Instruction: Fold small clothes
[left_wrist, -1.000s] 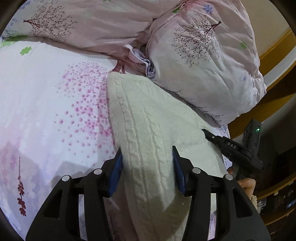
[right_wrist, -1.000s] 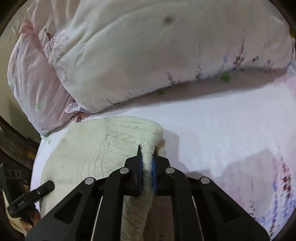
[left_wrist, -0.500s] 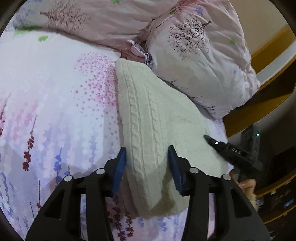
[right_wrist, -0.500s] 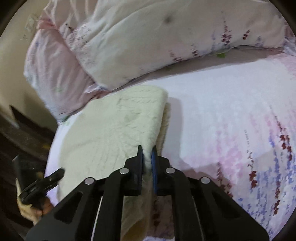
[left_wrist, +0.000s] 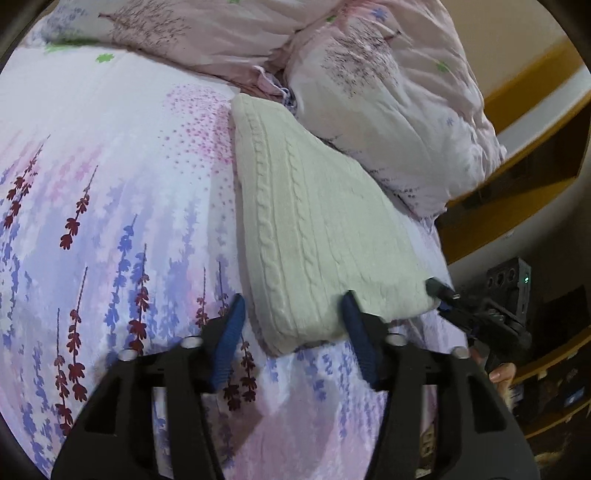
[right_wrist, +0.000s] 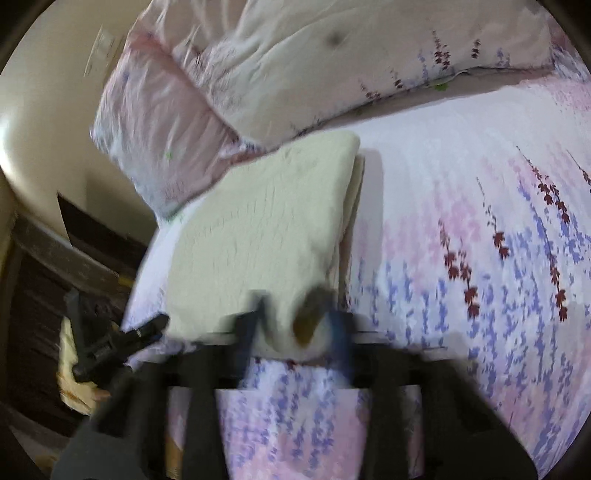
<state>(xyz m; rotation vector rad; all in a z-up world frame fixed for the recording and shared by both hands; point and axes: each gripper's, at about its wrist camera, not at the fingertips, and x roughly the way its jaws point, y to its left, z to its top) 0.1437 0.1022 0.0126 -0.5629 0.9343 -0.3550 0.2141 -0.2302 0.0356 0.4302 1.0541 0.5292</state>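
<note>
- Cream cable-knit sweater lying folded on the floral bedsheet, long axis running from the near edge away toward the pillows at the far side.
- Left gripper wide open, blue pads apart and straddling the near left corner of the fold without touching cloth; nothing held.
- Right gripper blurred by motion in its own view; seemingly parted around the near end of the fold, fingers on either side of a rolled edge, but grip or release impossible to tell.
- In the left view, right gripper tip touching the near right corner of the sweater.
- Both grippers at the near end, one per corner; far end resting just beside the pillows.
- Likely next fold: near end carried over toward the far end, along the long axis.
- No containers in view; sweater bare on the sheet, layered edges showing along its right side in the right view.
</note>
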